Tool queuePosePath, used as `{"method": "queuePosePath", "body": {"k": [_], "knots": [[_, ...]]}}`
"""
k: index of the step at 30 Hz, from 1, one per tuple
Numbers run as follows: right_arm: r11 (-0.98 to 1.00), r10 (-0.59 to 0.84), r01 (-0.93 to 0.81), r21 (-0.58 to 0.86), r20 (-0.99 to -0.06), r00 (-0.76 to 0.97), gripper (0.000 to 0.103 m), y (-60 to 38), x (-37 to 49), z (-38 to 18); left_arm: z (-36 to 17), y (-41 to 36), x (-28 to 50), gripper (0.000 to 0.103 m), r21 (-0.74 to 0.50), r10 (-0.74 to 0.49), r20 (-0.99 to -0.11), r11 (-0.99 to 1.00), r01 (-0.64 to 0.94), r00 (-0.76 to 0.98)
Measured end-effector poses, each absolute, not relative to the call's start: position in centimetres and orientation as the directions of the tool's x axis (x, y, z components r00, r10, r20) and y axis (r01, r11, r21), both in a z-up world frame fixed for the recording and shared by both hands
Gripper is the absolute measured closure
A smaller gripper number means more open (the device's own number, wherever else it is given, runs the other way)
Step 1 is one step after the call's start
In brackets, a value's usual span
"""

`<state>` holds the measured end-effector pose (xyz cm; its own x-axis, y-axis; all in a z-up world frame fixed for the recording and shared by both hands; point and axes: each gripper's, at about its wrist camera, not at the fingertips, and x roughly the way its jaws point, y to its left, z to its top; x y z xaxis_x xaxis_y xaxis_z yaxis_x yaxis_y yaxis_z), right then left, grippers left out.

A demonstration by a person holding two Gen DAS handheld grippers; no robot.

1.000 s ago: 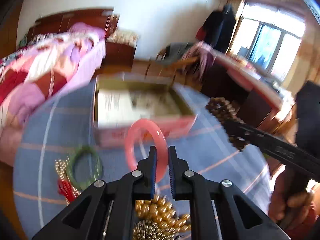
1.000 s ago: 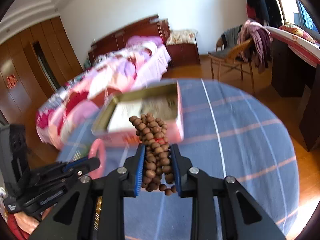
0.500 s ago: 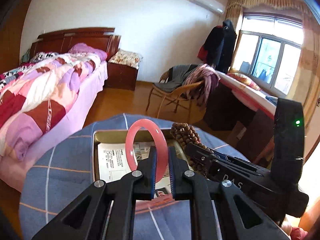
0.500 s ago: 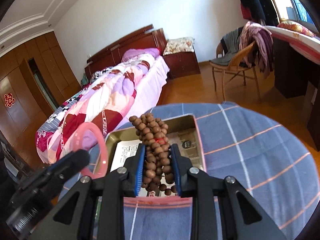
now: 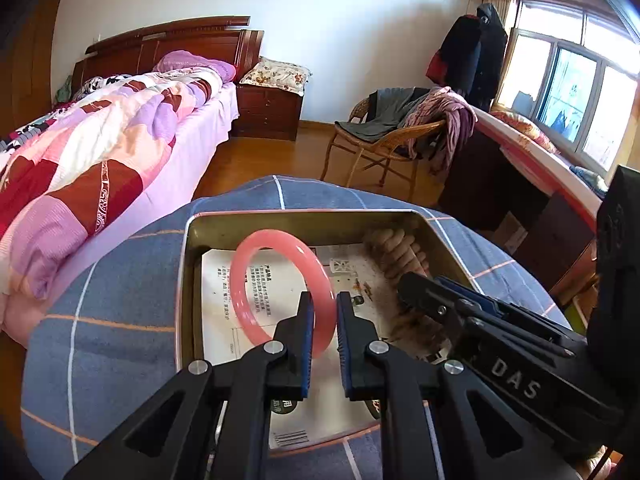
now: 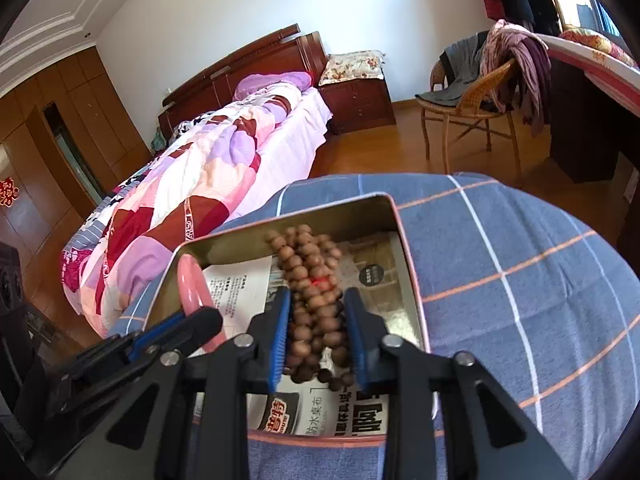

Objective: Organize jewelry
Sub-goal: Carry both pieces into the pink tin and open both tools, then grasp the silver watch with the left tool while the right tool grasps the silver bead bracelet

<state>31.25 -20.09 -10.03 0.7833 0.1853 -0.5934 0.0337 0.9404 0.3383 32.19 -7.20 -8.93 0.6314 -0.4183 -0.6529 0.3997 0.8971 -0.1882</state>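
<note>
A pink bangle (image 5: 280, 292) was held upright between the fingers of the left tool (image 5: 322, 344) at the lower centre of the frame, over the paper-lined left half of an open tin (image 5: 184, 280). A bunch of brown wooden beads (image 6: 316, 300) was gripped by the right tool (image 6: 318, 344) over the tin's right half, in the centre of the right wrist view. The tin was set on a blue checked cloth (image 6: 520, 280) covering the bench.
</note>
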Motion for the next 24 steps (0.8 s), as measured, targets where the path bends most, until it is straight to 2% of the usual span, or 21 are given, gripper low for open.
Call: {"method": "queuePosePath", "body": {"k": [1,2,3,4,5,6,7,14,20,24], "knots": [[0.937,0.188,0.032,0.347,-0.581,0.792,0.052,-20.3,31.0,-9.8,-8.7,-7.2,32.2,0.092,-0.184,-0.412,-0.660,0.899,0.396,0.628],[0.936,0.183,0.032,0.351,-0.562,0.806,0.051,-20.5,30.7,-9.4,-8.5,-7.2,32.1,0.091,-0.184,-0.411,-0.663,0.900,0.396,0.626],[0.937,0.169,0.035,0.347,-0.537,0.826,0.051,-20.6,30.3,-8.8,-7.9,-7.0,31.6,0.085,-0.189,-0.413,-0.660,0.900,0.394,0.627],[0.940,0.148,0.040,0.340,-0.508,0.849,0.051,-20.8,29.6,-8.1,-7.7,-6.7,31.6,0.070,-0.192,-0.412,-0.657,0.902,0.388,0.631],[0.943,0.122,0.051,0.329,-0.483,0.867,0.051,-21.0,29.0,-7.6,-7.4,-6.2,31.3,0.061,-0.193,-0.404,-0.653,0.907,0.375,0.641],[0.947,0.090,0.070,0.314,-0.467,0.879,0.051,-21.2,28.5,-7.0,-7.0,-5.7,30.8,0.043,-0.192,-0.393,-0.644,0.913,0.359,0.656],[0.949,0.066,0.088,0.302,-0.465,0.883,0.051,-21.4,28.1,-6.7,-6.6,-5.0,30.0,0.038,-0.188,-0.379,-0.628,0.922,0.340,0.680],[0.960,0.012,0.143,0.241,-0.546,0.837,0.051,-22.0,23.5,-6.3,-5.7,-1.9,24.8,0.038,-0.120,-0.281,-0.611,0.957,0.264,0.740],[0.965,0.042,0.127,0.230,-0.611,0.790,0.051,-21.9,19.7,-7.8,-6.1,0.0,20.6,0.038,-0.120,-0.249,-0.610,0.967,0.223,0.752],[0.966,0.057,0.115,0.232,-0.623,0.780,0.051,-21.4,17.5,-8.1,-6.8,0.9,18.0,0.038,-0.084,-0.199,-0.608,0.979,0.187,0.768]]}}
